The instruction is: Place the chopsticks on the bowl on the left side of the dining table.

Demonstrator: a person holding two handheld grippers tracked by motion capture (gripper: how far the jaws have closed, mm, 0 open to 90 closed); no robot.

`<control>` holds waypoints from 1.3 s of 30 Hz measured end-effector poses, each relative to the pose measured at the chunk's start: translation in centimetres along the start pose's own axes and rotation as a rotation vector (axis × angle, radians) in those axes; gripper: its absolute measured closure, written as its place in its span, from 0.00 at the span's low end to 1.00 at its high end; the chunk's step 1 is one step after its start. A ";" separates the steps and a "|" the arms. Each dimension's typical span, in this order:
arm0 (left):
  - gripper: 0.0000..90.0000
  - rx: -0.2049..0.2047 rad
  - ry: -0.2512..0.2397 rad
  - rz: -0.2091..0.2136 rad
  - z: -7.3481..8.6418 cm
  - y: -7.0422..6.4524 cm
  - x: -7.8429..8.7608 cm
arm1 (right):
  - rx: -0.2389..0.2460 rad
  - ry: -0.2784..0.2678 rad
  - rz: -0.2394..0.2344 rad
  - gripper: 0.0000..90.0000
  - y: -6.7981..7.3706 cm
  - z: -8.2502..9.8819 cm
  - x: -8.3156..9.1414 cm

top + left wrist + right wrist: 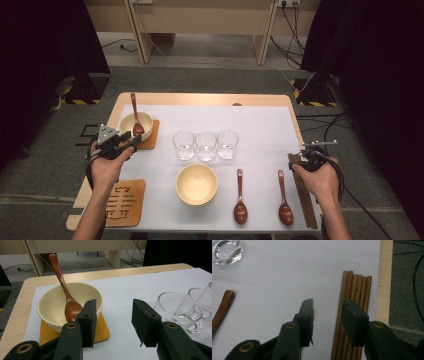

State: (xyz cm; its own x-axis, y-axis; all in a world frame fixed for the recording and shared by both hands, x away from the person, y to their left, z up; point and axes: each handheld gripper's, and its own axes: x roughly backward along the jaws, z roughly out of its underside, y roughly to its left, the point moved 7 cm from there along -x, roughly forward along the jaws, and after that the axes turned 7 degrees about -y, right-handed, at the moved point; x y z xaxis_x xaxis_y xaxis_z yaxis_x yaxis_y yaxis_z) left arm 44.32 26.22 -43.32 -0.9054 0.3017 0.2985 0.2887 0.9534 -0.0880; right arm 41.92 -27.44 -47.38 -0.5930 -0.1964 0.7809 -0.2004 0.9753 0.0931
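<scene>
Nearest the camera, along the table's (200,98) near edge, a carved wooden coaster (124,202) is seen at the left corner, then an empty cream bowl (197,184) and two brown spoons (240,197) on the white sheet (260,125).

Chopsticks (304,192), a bundle of brown wooden sticks, are laid along the right edge, lengthwise from near to far. Right gripper (325,312) is held low over their far end; its jaws are spread, one pad over the bare sheet, the other over the sticks. No pinch is seen; whether the pad touches the wood cannot be told.

Left gripper (113,320) is held near the left edge, jaws spread, nothing between them. Just beyond it, toward the far left corner, a second cream bowl (57,302) is set on an orange coaster (102,331), a spoon (65,290) leaning inside it.

Three clear glasses (205,145) are lined up mid-table, touching or nearly so.
</scene>
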 end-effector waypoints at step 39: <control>0.58 0.016 -0.029 0.010 -0.6 0.4 0.3 | -0.060 0.314 0.058 0.85 -0.9 2.1 -2.7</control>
State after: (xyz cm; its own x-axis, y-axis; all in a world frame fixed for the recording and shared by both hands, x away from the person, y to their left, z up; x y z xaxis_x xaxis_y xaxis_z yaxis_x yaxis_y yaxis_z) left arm 44.31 26.70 -42.73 -0.9113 0.3114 0.2695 0.2933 0.9501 -0.1063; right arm 42.05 -27.99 -50.91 -0.3303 -0.1086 0.9376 -0.1210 0.9900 0.0720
